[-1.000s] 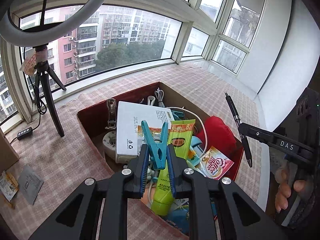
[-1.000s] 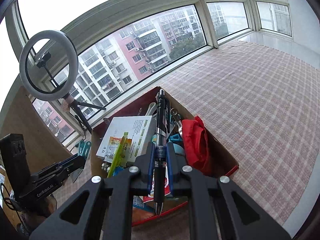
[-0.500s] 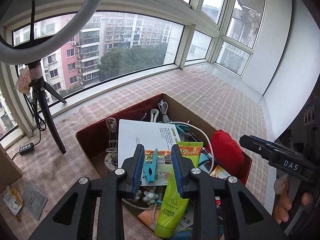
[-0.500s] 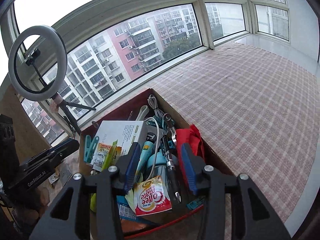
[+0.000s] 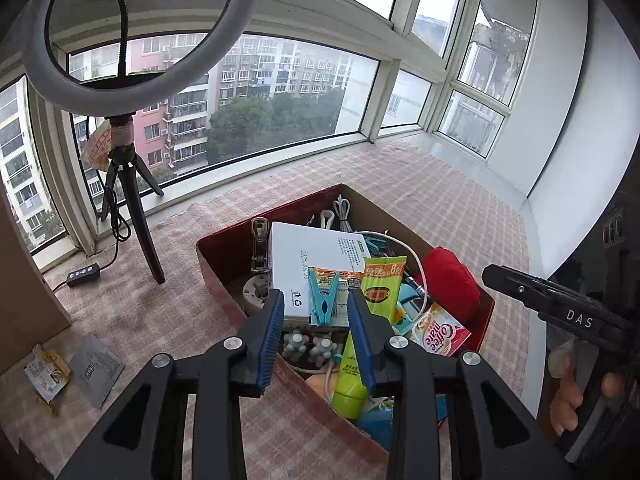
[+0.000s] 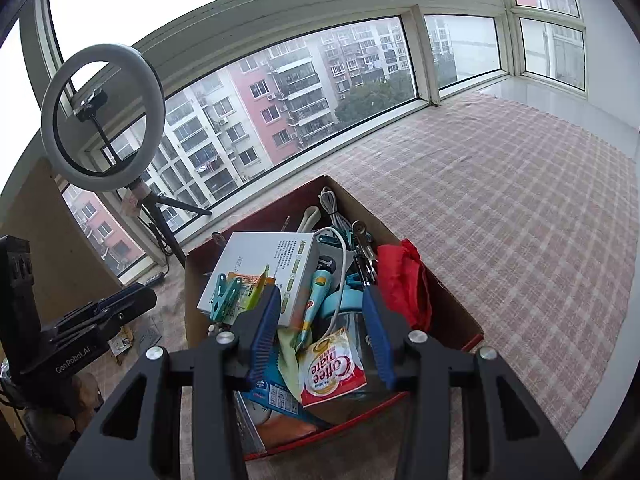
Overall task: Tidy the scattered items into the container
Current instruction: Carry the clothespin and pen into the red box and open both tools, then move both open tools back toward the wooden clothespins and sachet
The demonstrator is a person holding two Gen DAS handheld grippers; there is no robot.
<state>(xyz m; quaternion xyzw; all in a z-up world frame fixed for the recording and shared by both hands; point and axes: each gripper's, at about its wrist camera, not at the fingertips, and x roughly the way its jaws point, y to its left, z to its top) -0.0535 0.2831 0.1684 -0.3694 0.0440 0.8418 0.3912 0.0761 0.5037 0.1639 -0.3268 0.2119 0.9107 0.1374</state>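
The cardboard box [image 5: 224,276] with red outer walls is full of items. A blue clothes peg [image 5: 322,298] lies on a white carton [image 5: 316,252] inside it. My left gripper [image 5: 315,300] hovers above the peg; its jaws are opening and touch nothing. In the right wrist view my right gripper [image 6: 320,300] stands open over the box [image 6: 452,312], above a Coffee mate sachet [image 6: 332,364]. A dark pen [image 6: 362,266] lies beside the red cloth [image 6: 400,276], partly hidden by my right finger. Each gripper also shows from the side: right gripper [image 5: 490,274], left gripper [image 6: 144,296].
A ring light on a tripod [image 5: 132,200] stands left of the box, its cable switch [image 5: 82,275] on the checked cloth. A grey packet [image 5: 96,364] and a yellow wrapper [image 5: 44,372] lie at the near left. A cardboard panel rises at the far left.
The left gripper let go of the blue peg, which now lies on the white carton. The right gripper released the pen into the box. Both drew back and up.
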